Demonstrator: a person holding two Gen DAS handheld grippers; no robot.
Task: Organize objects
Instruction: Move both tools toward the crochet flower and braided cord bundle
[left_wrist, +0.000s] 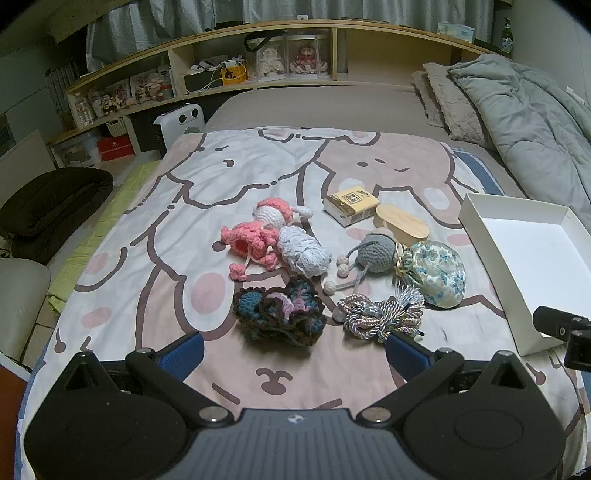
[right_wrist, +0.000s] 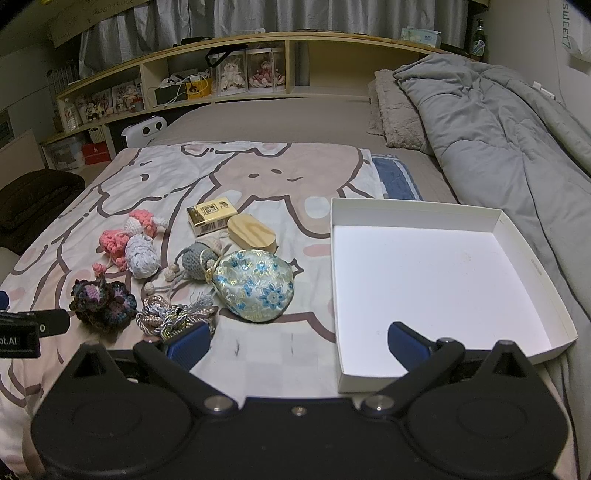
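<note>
On the cartoon-print bedspread (right_wrist: 280, 177), small crocheted toys (left_wrist: 273, 236) and a floral fabric pouch (right_wrist: 258, 288) are clustered at ten o'clock from the empty white cardboard box (right_wrist: 417, 210); both the left gripper (left_wrist: 293, 350) and the right gripper (right_wrist: 297, 343) are held with fingers apart, nothing gripped.

Little can be read. In the right wrist view, the black body of the left gripper (right_wrist: 18, 338) at the left edge bears white letters ending in "ot.AI", the start cut off. At the top right, a pale hanging cloth (right_wrist: 570, 33) shows "SWEET" running sideways. The yellow box (right_wrist: 212, 218) on the bedspread carries a dark square emblem whose characters are too small to make out.
</note>
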